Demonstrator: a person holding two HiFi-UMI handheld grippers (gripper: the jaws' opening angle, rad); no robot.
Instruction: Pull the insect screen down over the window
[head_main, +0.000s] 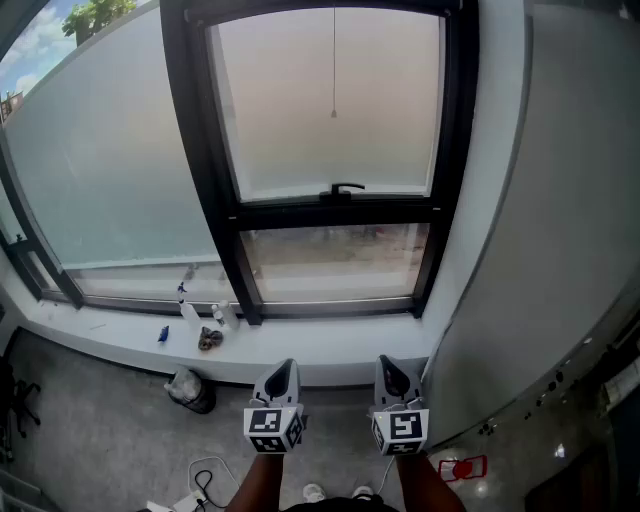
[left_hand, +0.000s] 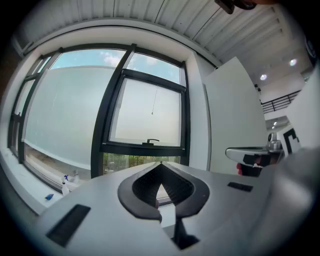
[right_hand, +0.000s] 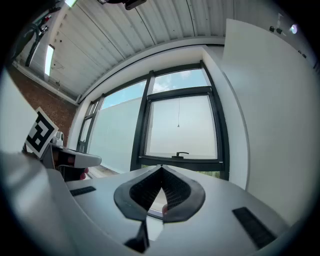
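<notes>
A black-framed window (head_main: 335, 205) faces me, its upper sash looking milky and a black handle (head_main: 345, 188) on the sash's lower rail. A thin pull cord with a small bead (head_main: 334, 113) hangs from the top, in front of the pane; it also shows as the cord (left_hand: 153, 107) and the cord (right_hand: 178, 120). The strip of glass below the sash is clear. My left gripper (head_main: 282, 372) and right gripper (head_main: 392, 370) are held side by side below the sill, pointing at the window, far from the cord. Both are shut and hold nothing: left gripper (left_hand: 161, 163), right gripper (right_hand: 161, 167).
On the white sill (head_main: 330, 345) stand a spray bottle (head_main: 187, 308), small bottles (head_main: 225, 315) and a blue item (head_main: 163, 334). A dark bag (head_main: 190, 390) and cables (head_main: 205, 475) lie on the floor. A white wall panel (head_main: 540, 250) stands at the right.
</notes>
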